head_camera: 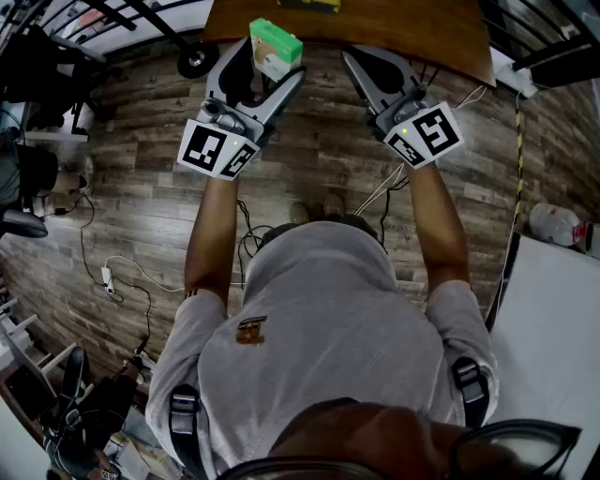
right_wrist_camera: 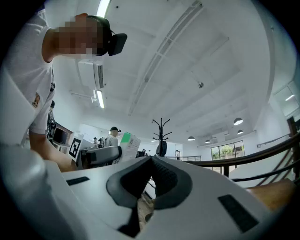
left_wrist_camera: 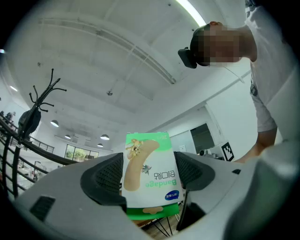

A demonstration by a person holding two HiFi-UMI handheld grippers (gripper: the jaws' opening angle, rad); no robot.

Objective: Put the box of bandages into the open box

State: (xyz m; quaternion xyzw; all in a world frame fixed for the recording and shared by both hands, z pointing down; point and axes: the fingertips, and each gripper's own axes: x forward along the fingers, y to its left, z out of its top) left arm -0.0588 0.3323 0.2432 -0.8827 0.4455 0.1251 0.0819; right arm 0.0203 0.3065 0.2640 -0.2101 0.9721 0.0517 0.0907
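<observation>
With the left claw (head_camera: 270, 66) pinching the box of bandages (left_wrist_camera: 150, 173) aloft near the worktop (head_camera: 403, 28) edge and the right claw (right_wrist_camera: 151, 180) pressed together empty, the carry likely calls for a firm, level pinch until the open box, unseen here, lies below.

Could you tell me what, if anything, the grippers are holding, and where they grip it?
The left gripper clamps the bandage box by its two sides; the right gripper is shut and empty.

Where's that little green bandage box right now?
The box is clamped in the left gripper, at the head view's top, left of centre, by the near edge of the table.
</observation>
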